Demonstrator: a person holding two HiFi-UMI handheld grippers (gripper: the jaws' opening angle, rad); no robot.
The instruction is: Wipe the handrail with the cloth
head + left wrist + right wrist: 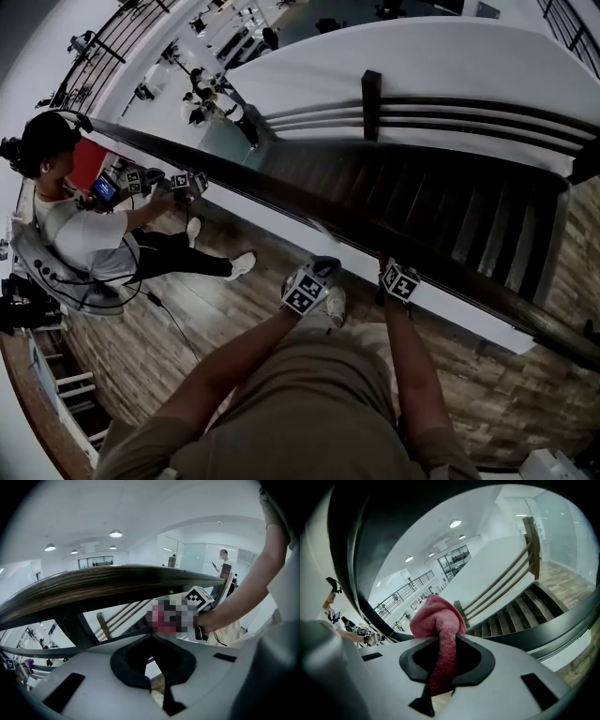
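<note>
The dark wooden handrail (pixel 281 192) runs diagonally from upper left to lower right, right in front of me. My right gripper (pixel 395 269) sits against its near side and is shut on a pink-red cloth (pixel 439 620), which bunches up beyond the jaws. In the right gripper view the handrail (pixel 351 564) curves up the left. My left gripper (pixel 324 267) is shut with nothing in it, just left of the right one. From the left gripper view the handrail (pixel 108 581) passes overhead, and the right gripper's marker cube (pixel 200 597) shows under it.
A dark staircase (pixel 450 206) with a newel post (pixel 371 94) drops away beyond the rail. Another person (pixel 75 225) stands by the rail at the left, holding grippers of their own (pixel 178 181). I stand on wood flooring (pixel 234 300).
</note>
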